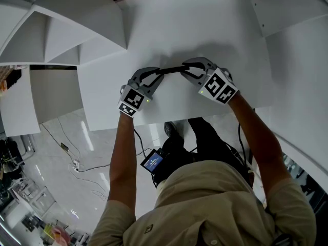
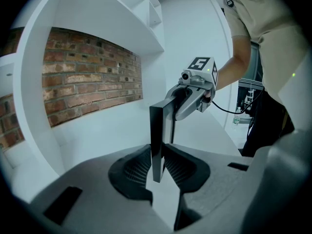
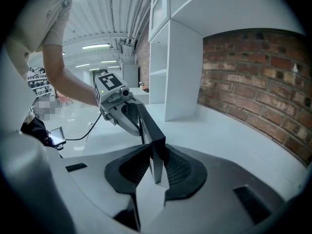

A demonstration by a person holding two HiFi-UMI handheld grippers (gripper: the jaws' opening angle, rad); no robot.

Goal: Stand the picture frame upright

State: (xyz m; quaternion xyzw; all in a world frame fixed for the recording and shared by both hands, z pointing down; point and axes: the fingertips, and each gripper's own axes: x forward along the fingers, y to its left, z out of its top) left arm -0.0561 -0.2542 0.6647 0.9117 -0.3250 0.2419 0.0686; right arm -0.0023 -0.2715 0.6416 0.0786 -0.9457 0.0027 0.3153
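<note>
A thin black picture frame (image 1: 171,69) hangs on edge over the white table (image 1: 169,24), held at both ends. My left gripper (image 1: 156,74) is shut on its left end and my right gripper (image 1: 185,68) on its right end. The left gripper view shows the frame (image 2: 159,130) standing upright between my left gripper's (image 2: 157,165) dark pads, with the right gripper (image 2: 192,94) clamped on its far end. The right gripper view shows the frame (image 3: 151,130) leaning away from my right gripper (image 3: 157,168) to the left gripper (image 3: 117,106) beyond.
White shelf units (image 1: 61,24) stand at the table's left and a white panel (image 1: 292,45) at its right. A brick wall (image 2: 92,77) runs behind the table. The table's front edge (image 1: 169,121) is just below the grippers. Cables (image 1: 82,165) lie on the floor.
</note>
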